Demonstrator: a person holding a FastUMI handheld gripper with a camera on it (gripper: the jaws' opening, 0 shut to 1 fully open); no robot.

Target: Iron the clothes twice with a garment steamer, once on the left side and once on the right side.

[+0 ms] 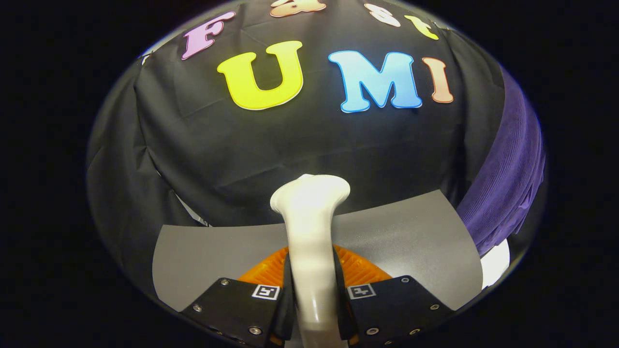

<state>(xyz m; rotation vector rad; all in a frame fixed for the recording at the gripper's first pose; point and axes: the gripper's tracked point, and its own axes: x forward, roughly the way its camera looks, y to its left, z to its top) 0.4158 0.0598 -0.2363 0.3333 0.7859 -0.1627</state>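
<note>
fingers of the tool (313, 299) pinch the white garment steamer (309, 227) at lower centre, its head pointing up over the grey mat (401, 232) and orange pad (360, 270). purple garment (508, 179) hangs at right, well apart, so this looks like the carry before a pass. next move calls for swinging right to meet the cloth.

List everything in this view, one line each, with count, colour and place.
steamer: one, white, upright between the fingers, its head rising ahead of them.
orange base: one, ribbed, on the mat just behind the fingers, under the steamer.
mat: one, grey, flat under the orange base, spreading to both sides.
garment: one, purple, hanging beyond the mat to the right.
white object: one, partly seen below the garment; cannot tell what it is.
wall: one, black cloth, behind everything.
gripper: one; fingers closed on the steamer's handle from both sides.
</note>
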